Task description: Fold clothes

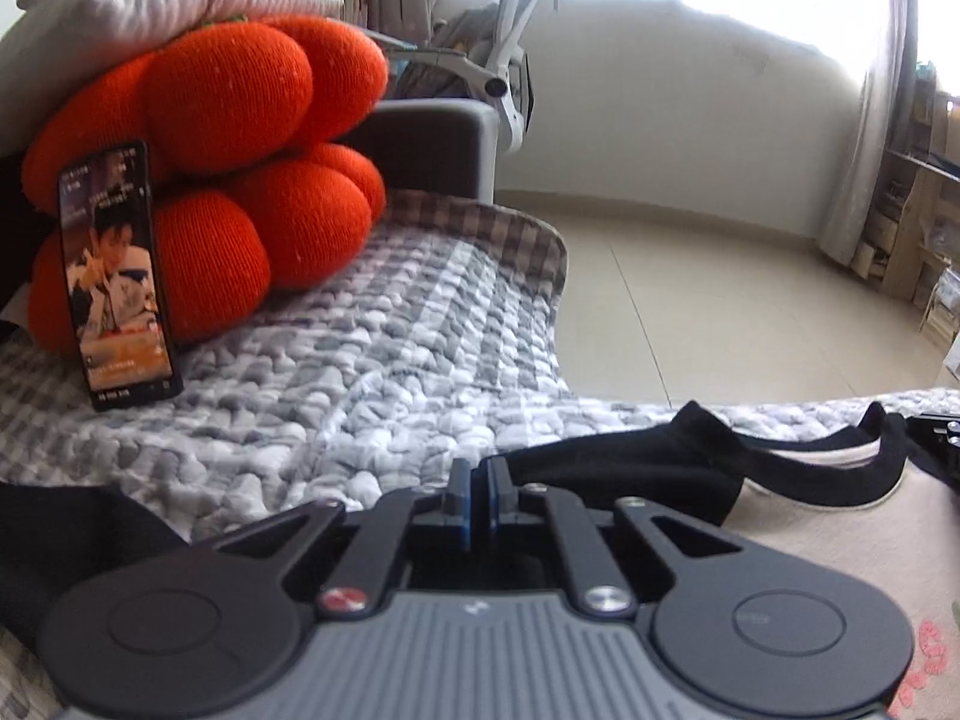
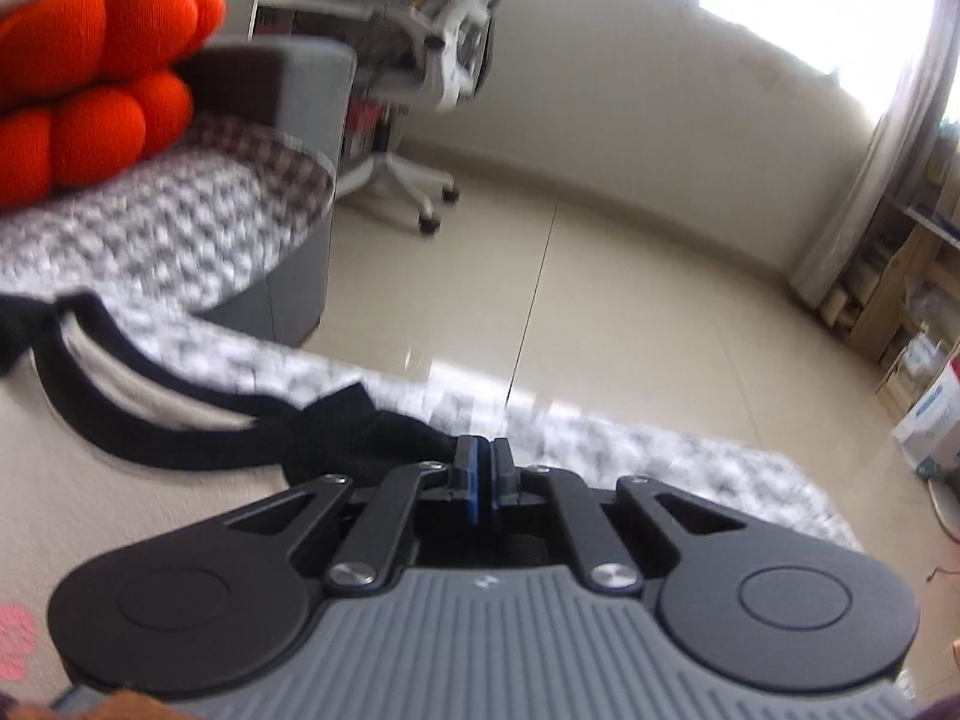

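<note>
On the quilt [image 1: 372, 360], a grey-and-white checked cover over a sofa seat, lies the shirt [image 1: 840, 534]: beige body with a black collar band and black sleeves, and a pink print near its lower part. It is spread flat, neck opening facing away from me.

My left gripper [image 1: 479, 495] sits low at the shirt's left shoulder. Its jaws are drawn together, blue pads almost meeting; black cloth lies just beside the tips, but I cannot tell whether any is pinched between them. My right gripper [image 2: 483, 480] is at the other shoulder, jaws likewise drawn together, with the black sleeve [image 2: 360, 426] bunched right against their left side; whether cloth is caught there I cannot make out either, and this view is blurred.

Farther back on the quilt stands a phone [image 1: 117, 276], screen lit, leaning against an orange cushion [image 1: 240, 180]. A white pillow [image 1: 132, 6] rests on top of the cushion. Beyond the sofa, a white office chair [image 2: 444, 60] stands on the pale tiled floor [image 2: 660, 330].
</note>
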Available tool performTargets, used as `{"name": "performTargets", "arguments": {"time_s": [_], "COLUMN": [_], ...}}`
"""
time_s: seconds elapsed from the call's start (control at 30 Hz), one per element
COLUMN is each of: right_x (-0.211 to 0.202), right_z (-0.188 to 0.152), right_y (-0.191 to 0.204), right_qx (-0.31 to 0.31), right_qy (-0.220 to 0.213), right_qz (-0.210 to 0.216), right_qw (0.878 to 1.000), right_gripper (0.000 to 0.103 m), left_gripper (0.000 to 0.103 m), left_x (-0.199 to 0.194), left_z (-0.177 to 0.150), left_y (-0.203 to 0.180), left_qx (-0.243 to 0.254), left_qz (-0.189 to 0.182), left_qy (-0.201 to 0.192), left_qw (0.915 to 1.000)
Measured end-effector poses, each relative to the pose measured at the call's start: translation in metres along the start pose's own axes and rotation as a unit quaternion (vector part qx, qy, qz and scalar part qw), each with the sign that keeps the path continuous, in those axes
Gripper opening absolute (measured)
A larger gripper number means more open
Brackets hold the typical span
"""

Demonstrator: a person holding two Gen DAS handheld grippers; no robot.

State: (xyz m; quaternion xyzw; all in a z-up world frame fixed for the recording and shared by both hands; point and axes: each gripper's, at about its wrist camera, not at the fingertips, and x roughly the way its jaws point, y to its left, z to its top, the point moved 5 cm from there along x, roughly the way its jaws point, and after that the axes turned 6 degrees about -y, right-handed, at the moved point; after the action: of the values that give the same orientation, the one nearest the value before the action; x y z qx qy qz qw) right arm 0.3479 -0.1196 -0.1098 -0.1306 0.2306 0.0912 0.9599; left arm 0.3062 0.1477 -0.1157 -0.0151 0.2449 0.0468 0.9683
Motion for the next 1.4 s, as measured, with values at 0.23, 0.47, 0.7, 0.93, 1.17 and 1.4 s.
{"name": "performTargets", "arguments": {"time_s": [0.23, 0.47, 0.7, 0.93, 1.17, 1.4], "right_x": [-0.010, -0.038, -0.024, 0.005, -0.017, -0.067], "right_z": [0.001, 0.008, -0.008, 0.002, 0.005, 0.002], "right_y": [-0.009, -0.002, 0.025, 0.018, -0.008, -0.048], "right_qx": [0.049, 0.071, 0.065, 0.056, 0.101, 0.092], "right_qy": [0.003, -0.013, 0.017, 0.008, 0.014, 0.014], "right_qz": [0.029, 0.072, 0.092, 0.058, 0.080, 0.091], "right_qw": [0.998, 0.995, 0.994, 0.997, 0.992, 0.991], "right_gripper": [0.014, 0.014, 0.015, 0.017, 0.029, 0.040], "left_gripper": [0.019, 0.019, 0.019, 0.019, 0.033, 0.044], "left_x": [-0.015, -0.040, -0.017, -0.009, -0.025, -0.054], "left_z": [0.011, 0.015, -0.010, 0.006, 0.028, 0.031], "left_y": [-0.003, -0.032, -0.059, -0.062, -0.078, -0.122], "left_qx": [0.006, -0.005, -0.010, -0.020, -0.005, 0.001], "left_qz": [-0.006, -0.068, -0.101, -0.092, -0.084, -0.128], "left_qy": [0.008, -0.007, 0.013, 0.015, 0.022, 0.051], "left_qw": [0.9999, 0.9976, 0.9948, 0.9955, 0.9962, 0.9905]}}
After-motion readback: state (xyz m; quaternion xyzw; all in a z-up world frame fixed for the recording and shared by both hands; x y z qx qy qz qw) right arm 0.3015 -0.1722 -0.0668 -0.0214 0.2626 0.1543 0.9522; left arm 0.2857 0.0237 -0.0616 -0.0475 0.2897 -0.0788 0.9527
